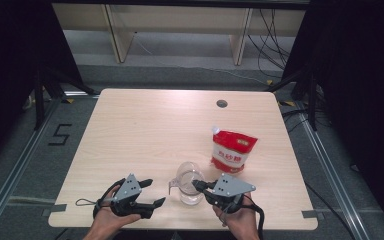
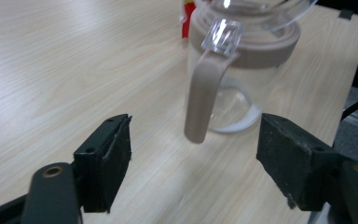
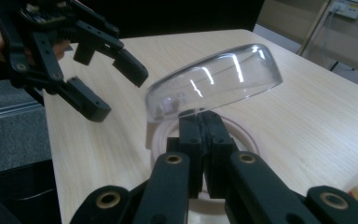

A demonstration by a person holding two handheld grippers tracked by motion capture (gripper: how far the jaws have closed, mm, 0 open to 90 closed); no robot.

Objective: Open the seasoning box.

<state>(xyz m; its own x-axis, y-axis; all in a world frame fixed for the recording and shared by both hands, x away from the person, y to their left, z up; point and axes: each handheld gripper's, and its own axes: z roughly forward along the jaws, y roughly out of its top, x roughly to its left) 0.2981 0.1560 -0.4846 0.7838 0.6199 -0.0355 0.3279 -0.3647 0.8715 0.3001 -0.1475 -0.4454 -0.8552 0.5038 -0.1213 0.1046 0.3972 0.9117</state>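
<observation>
A clear pitcher (image 1: pixel 189 186) with a beige rim and handle stands near the table's front edge. My right gripper (image 1: pixel 197 184) comes at it from the right. In the right gripper view this gripper (image 3: pixel 204 126) is shut on the edge of the pitcher's clear lid (image 3: pixel 214 81), which is tilted up over the beige rim (image 3: pixel 161 135). My left gripper (image 1: pixel 155 192) is open to the left of the pitcher, with nothing between its pads. In the left gripper view the beige handle (image 2: pixel 203 102) hangs just ahead of the wide-apart jaws of that gripper (image 2: pixel 193 158).
A red and white spouted pouch (image 1: pixel 232 150) stands upright behind and to the right of the pitcher. The wooden table (image 1: pixel 145 130) has a small round hole (image 1: pixel 222 103) near its far edge. Dark curtains flank both sides.
</observation>
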